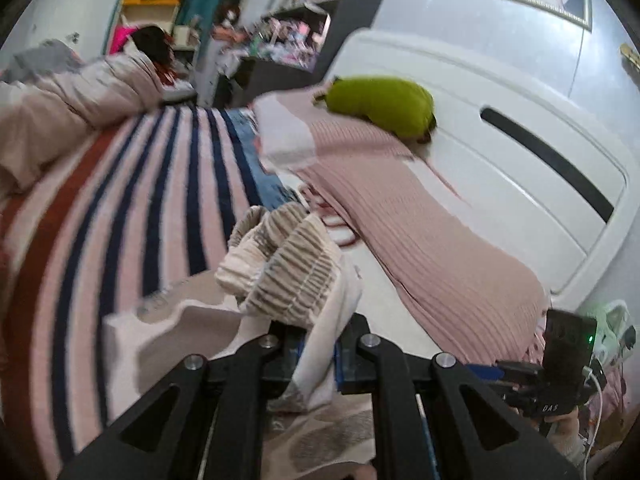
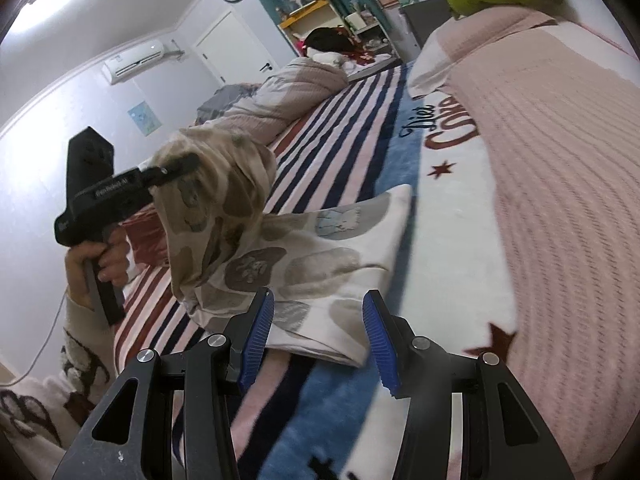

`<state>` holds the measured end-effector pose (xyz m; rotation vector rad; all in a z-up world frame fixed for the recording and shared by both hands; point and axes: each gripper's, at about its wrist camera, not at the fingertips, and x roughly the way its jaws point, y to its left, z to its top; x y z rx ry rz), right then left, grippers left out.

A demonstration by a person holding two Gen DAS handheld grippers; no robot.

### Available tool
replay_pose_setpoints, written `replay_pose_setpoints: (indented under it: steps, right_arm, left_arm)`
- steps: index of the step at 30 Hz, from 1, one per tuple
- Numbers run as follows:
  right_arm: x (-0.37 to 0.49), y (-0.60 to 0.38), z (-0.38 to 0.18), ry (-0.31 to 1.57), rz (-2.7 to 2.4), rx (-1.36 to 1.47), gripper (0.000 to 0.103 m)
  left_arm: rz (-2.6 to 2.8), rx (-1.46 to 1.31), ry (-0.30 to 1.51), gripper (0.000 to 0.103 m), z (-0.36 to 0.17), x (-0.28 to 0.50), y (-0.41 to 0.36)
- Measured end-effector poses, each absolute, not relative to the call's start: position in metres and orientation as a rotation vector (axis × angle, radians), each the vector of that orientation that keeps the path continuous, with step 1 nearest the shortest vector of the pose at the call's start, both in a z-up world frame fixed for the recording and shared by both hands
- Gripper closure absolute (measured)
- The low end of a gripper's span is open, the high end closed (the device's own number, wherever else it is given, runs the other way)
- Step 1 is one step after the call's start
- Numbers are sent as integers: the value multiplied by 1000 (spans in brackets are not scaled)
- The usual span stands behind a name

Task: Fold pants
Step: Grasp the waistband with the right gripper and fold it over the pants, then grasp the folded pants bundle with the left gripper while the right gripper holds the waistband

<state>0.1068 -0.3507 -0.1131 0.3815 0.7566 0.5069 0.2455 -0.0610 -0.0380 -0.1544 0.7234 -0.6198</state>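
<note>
left tongs [image 2: 176,168]: clenched on the pants [image 2: 256,248] near the elastic waistband [image 1: 288,264], lifting that end above the bed.
pants: cream, patterned; far end lies on the striped blanket [image 2: 340,120].
right tongs [image 2: 318,336]: released, nothing between them, just beside the pants' lying edge.
pink blanket [image 2: 560,180]: right of the pants.

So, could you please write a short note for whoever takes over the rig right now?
Left hand-held gripper: shut on the pants at the gathered waistband, lifting that end off the bed.
Right hand-held gripper: open, empty, just short of the pants' near edge.
Pants: the rest lies on the striped blanket.
Done: one end picked up.
Left: probably grip the other side, lay flat, fold.
</note>
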Motion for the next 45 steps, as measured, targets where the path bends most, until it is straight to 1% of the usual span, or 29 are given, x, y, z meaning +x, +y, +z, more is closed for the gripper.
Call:
replay_pose_setpoints:
  steps: [9, 11, 12, 13, 14, 15, 16, 20, 25, 26, 27, 30, 33, 37, 38, 39, 40, 41, 42, 45]
  right_arm:
    - [104, -372, -123, 772, 463, 407, 60]
    - [105, -372, -124, 778, 460, 409, 60]
    - [106, -371, -124, 781, 462, 411, 60]
    - [106, -370, -125, 783, 463, 412, 60]
    - [107, -369, -125, 785, 464, 412, 60]
    - [109, -367, -125, 788, 468, 413, 60]
    - [111, -365, -125, 789, 471, 414, 60]
    - [123, -354, -121, 788, 497, 421, 60]
    - [148, -327, -113, 783, 516, 396, 46]
    - [154, -320, -112, 785, 515, 386, 45]
    - [159, -315, -112, 788, 515, 383, 41]
    - [181, -298, -119, 815, 495, 364, 39]
    - [198, -285, -131, 854, 460, 331, 39]
    - [211, -276, -151, 911, 448, 323, 39]
    - [213, -274, -156, 925, 452, 325, 41]
    - [213, -272, -159, 929, 451, 323, 56]
    - [213, -270, -162, 933, 448, 306, 78]
    - [212, -268, -163, 931, 445, 279, 80]
    - [210, -268, -161, 915, 447, 270, 86]
    - [202, -274, -148, 862, 430, 252, 87]
  left_arm:
    - [-734, -101, 942, 96, -113, 242, -138]
    - [-744, -68, 974, 93, -121, 239, -146]
    - [-757, -46, 990, 83, -123, 238, -148]
    - [-786, -30, 1000, 66, -124, 234, -150]
    - [-812, -31, 988, 59, -121, 229, -149]
    - [-831, -25, 966, 49, -115, 222, -146]
    - [-838, -11, 951, 46, -110, 216, -142]
    - [-795, 6, 871, 46, -86, 195, -111]
    - [-602, 0, 771, 46, -69, 186, -46]
    - [-560, -10, 764, 46, -70, 186, -31]
    - [-533, -22, 761, 46, -72, 188, -20]
    - [-448, -75, 765, 46, -83, 194, 20]
    - [-404, -144, 796, 46, -102, 199, 52]
    - [-388, -191, 835, 46, -126, 207, 69]
    - [-396, -201, 845, 46, -131, 208, 71]
    - [-403, -211, 851, 46, -135, 210, 71]
    - [-411, -225, 860, 46, -137, 210, 72]
    - [-414, -231, 865, 46, -139, 210, 73]
    - [-415, -230, 869, 46, -141, 211, 73]
    - [-426, -229, 868, 46, -140, 211, 72]
